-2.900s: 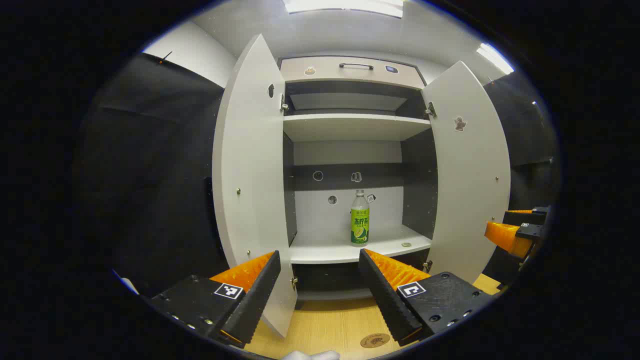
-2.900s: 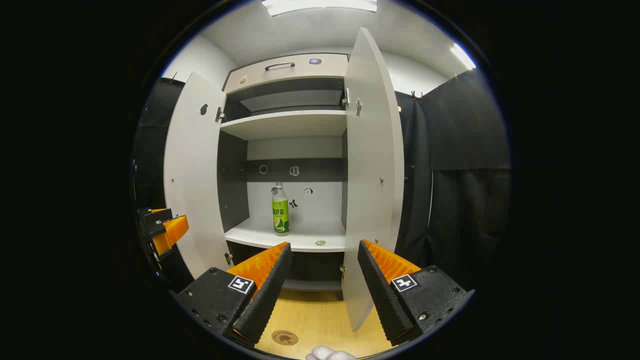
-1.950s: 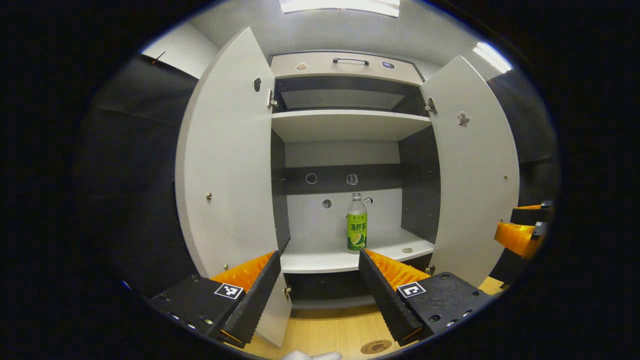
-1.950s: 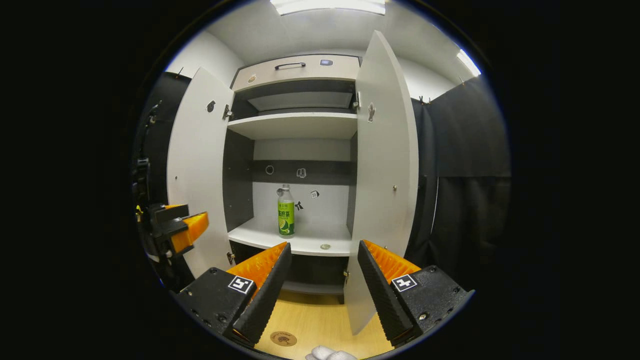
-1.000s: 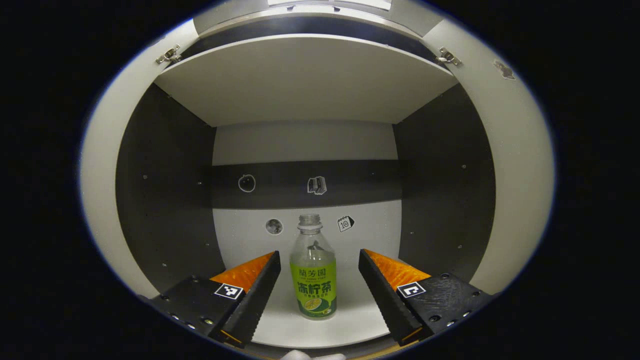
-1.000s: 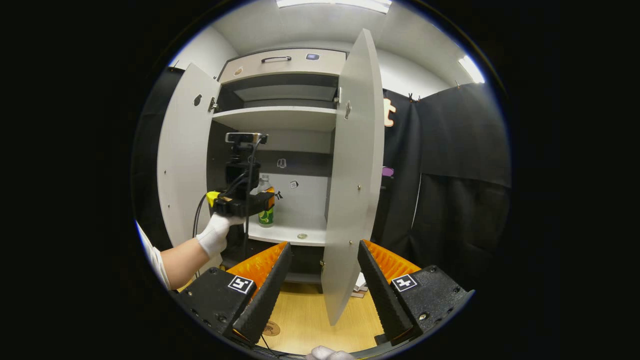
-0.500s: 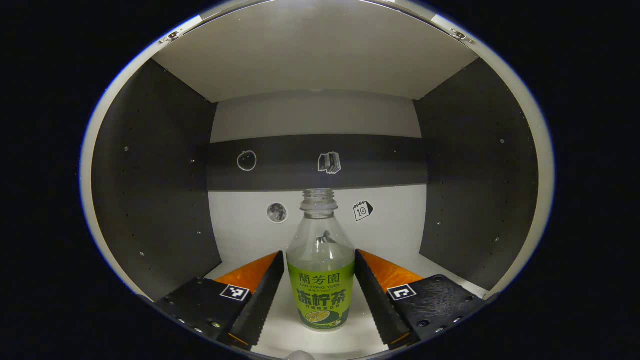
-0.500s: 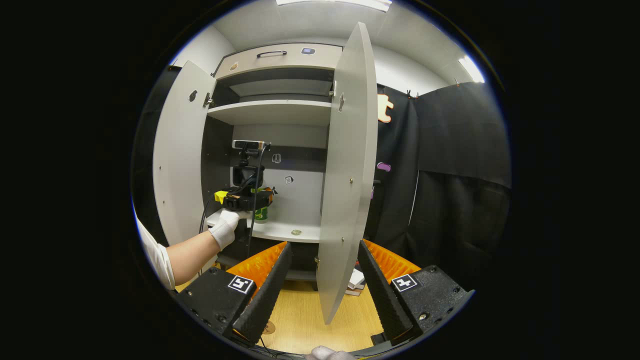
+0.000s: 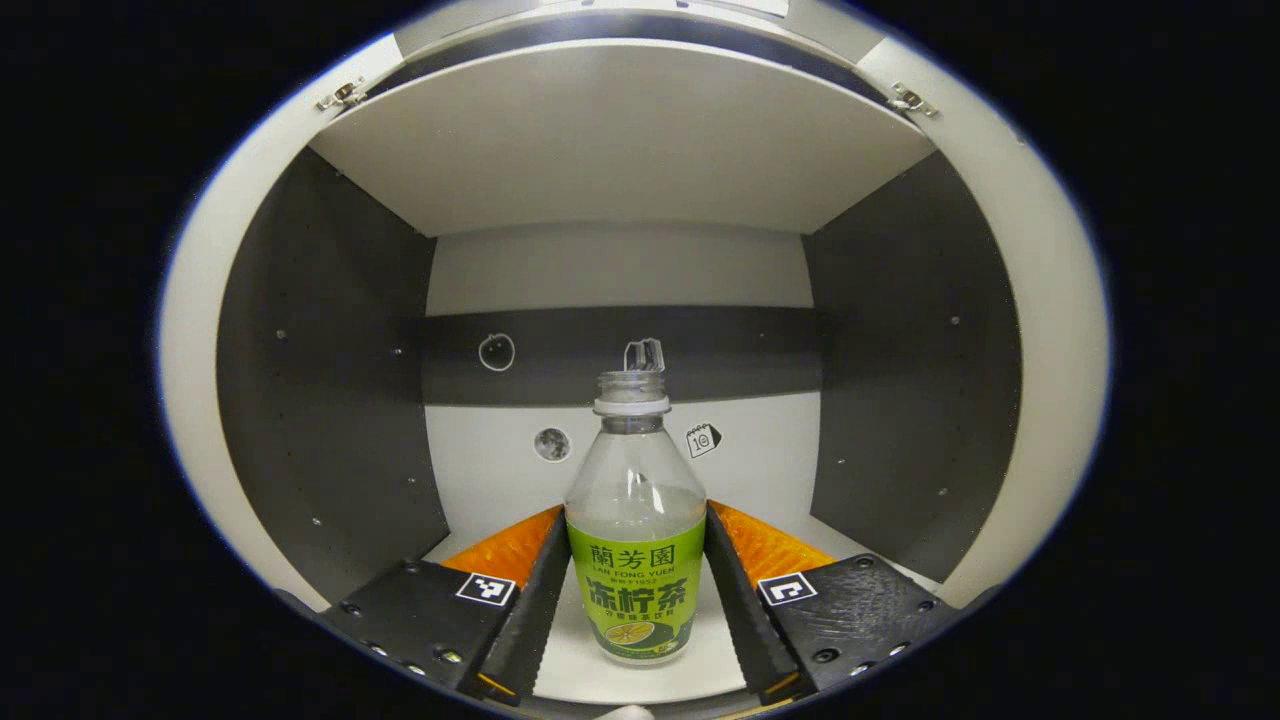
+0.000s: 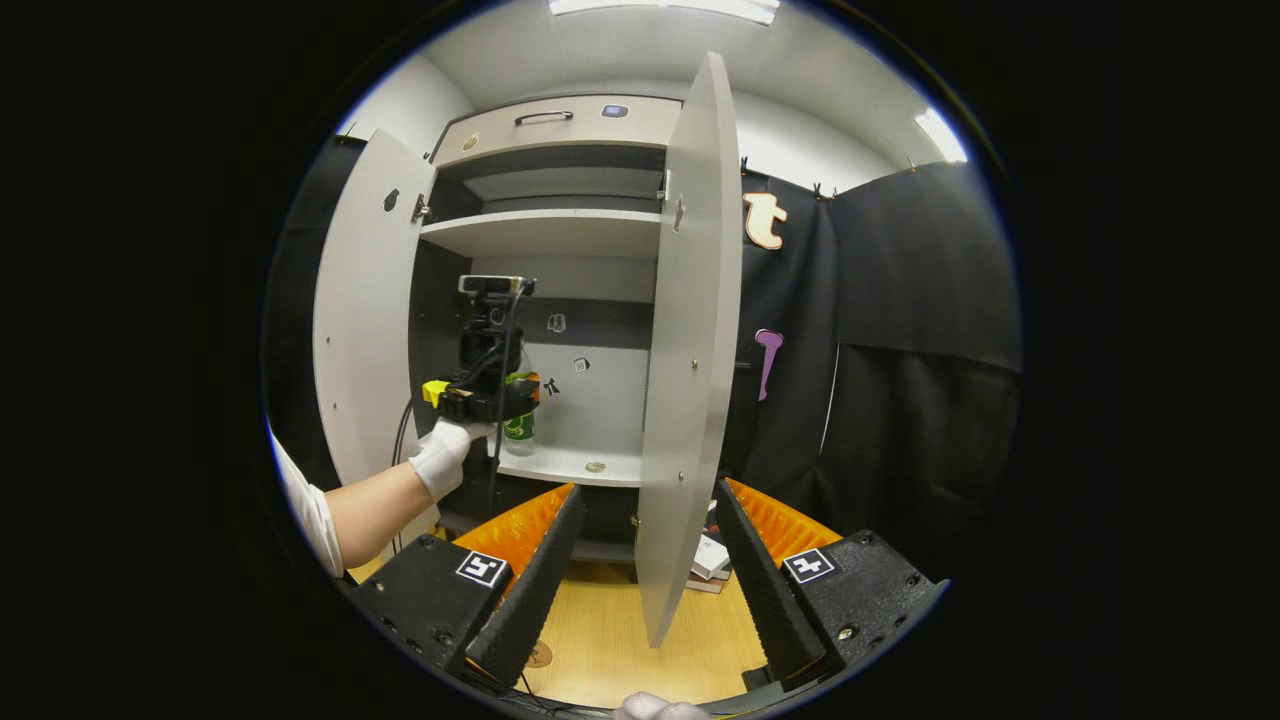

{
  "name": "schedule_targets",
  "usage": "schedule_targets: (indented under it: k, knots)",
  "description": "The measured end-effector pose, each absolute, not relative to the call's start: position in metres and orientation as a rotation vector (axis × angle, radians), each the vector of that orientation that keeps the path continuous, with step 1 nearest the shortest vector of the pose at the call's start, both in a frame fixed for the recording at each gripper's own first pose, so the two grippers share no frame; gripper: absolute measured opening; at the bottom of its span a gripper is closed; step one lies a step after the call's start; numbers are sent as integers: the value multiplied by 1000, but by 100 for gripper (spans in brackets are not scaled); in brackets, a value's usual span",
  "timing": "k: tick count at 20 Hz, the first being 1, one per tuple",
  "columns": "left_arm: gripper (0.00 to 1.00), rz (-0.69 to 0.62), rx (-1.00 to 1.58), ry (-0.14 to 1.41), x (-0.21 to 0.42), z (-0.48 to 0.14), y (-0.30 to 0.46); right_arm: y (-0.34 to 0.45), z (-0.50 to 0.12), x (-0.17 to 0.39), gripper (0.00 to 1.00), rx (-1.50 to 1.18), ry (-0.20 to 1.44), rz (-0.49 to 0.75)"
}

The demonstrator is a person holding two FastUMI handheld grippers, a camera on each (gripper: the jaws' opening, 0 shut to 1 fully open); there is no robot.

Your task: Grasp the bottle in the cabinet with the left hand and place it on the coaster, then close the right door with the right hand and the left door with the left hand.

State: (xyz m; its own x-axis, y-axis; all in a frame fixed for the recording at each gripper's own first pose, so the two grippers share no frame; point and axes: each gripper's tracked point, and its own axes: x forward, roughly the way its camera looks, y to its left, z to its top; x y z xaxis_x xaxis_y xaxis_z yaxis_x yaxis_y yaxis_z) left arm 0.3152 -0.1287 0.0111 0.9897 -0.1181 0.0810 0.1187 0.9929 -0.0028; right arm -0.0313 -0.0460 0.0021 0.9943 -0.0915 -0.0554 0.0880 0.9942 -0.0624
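Observation:
A clear bottle (image 9: 635,560) with a green label and no cap stands upright on the cabinet's lower shelf (image 9: 640,665). My left gripper (image 9: 635,525) is shut on it, one finger pressing on each side of the label. In the right gripper view, a white-gloved hand (image 10: 440,455) holds that left gripper (image 10: 490,400) inside the cabinet around the bottle (image 10: 518,425). My right gripper (image 10: 640,590) hangs open in front of the cabinet, holding nothing. The left door (image 10: 365,320) and right door (image 10: 690,350) both stand open. The round brown coaster (image 10: 538,655) lies on the wooden table (image 10: 600,650), partly hidden.
The right door's edge points toward my right gripper. A small round disc (image 10: 595,467) lies on the lower shelf. An upper shelf (image 10: 545,230) and a drawer with a handle (image 10: 545,117) sit above. Flat boxes (image 10: 712,558) lie behind the right door.
My left gripper moved into the cabinet to the bottle and its fingers closed on the label. The left view has drawn back slightly. My right gripper has barely moved.

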Motion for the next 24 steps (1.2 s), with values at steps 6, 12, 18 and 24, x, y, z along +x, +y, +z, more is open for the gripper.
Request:
schedule_targets:
  k: [6,12,18,24]
  knots:
    - [73,-169,-18,-67,236,14,-126,-49,-8,-42,83,-36,58,-67]
    - [73,-213,-16,-55,155,-13,-123,-57,-24,-51,83,-38,71,-82]
    - [73,-289,-35,-4,88,-83,-129,-66,-39,-56,83,-60,84,-101]
    - [73,-345,5,-19,52,-136,-145,-67,-53,-58,83,-82,134,-99]
